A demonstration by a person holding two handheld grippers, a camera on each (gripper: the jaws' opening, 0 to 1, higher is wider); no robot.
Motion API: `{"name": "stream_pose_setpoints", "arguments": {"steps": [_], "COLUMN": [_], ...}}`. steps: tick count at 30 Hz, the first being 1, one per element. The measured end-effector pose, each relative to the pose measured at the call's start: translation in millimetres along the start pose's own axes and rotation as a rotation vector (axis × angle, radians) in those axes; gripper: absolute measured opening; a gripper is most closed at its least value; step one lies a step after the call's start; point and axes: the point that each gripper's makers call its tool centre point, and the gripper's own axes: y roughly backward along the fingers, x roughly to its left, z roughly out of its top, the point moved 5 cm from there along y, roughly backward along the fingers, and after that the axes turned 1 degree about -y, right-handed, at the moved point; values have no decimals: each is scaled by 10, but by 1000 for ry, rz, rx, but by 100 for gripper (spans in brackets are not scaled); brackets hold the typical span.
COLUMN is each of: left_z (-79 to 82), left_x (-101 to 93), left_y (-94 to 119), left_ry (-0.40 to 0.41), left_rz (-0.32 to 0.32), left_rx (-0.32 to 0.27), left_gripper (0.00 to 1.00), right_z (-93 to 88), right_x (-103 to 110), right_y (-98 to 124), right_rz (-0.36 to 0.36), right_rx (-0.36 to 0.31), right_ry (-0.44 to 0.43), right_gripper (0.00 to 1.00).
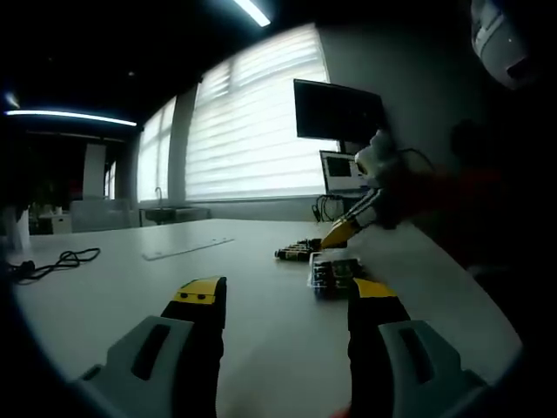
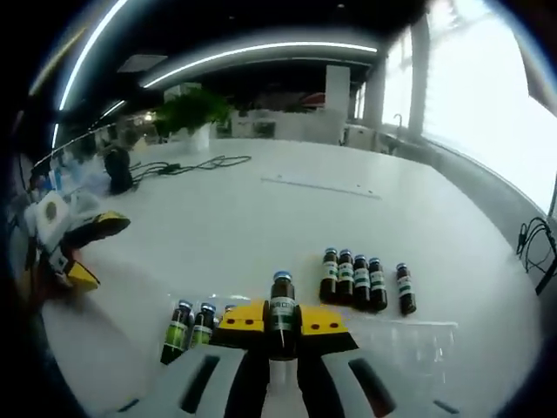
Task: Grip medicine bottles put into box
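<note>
Dark bottles (image 2: 361,280) with blue caps, white table (image 2: 261,218).

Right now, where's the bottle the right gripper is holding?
In the right gripper view, the held bottle stands upright between the right gripper jaws, bottom centre, two bottles to its left, a row of five to its right.

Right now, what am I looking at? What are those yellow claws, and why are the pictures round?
A person holds two grabbing tools, one per hand, each carrying a fisheye camera, so pictures look round. In the left gripper view, the left gripper is open above the white table, and the right gripper reaches in. In the right gripper view, the right gripper pinches one medicine bottle. Five bottles stand in a row, more bottles stand nearby, and a clear box lies beside them.
</note>
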Motion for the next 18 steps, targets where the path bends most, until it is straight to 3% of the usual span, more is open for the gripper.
{"name": "stream_pose_setpoints", "arguments": {"steps": [18], "left_z": [10], "left_x": [-31], "left_y": [0], "left_ry": [0], "left_rz": [-3], "left_rx": [1], "left_gripper": [49], "right_z": [-149], "right_x": [4], "right_y": [-28], "right_rz": [-11], "right_rx": [7], "right_ry": [65], "right_gripper": [8]}}
